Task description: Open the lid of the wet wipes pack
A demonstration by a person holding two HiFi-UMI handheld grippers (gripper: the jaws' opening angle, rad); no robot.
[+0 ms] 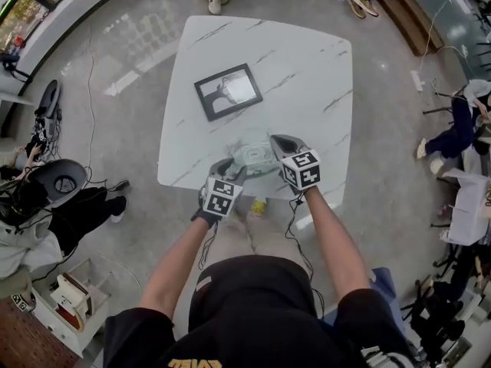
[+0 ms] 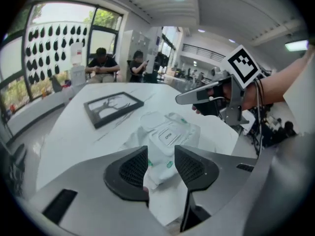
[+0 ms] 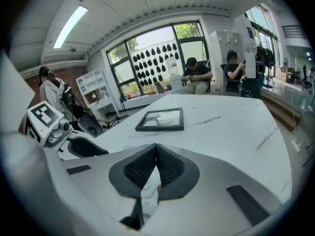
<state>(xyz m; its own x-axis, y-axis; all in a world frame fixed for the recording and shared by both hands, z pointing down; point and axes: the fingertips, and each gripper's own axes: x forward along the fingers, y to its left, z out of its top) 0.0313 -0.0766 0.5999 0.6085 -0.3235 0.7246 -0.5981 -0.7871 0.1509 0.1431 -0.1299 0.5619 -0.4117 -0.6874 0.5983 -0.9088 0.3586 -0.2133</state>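
- White soft-film wet wipes pack sits at the near edge of the pale marble-look table, apparently lifted slightly off it, between both grippers.
- Left gripper: pads partly closed, clamping the near end of the pack.
- Right gripper: pads pressed together. A sliver of white film with green print shows in the slot below them, so it probably pinches the wrapper at the far right corner.
- Key relation: the long axis runs from the left pads away toward the far right. The white rectangular hard-plastic lid faces up, flat and closed, just beyond the left pads.
- Judgement: the left gripper anchors the pack. The right gripper is the one to free, coming from the far right onto the lid. I can't tell which edge lifts.
- Black picture frame lies well apart on the far side.
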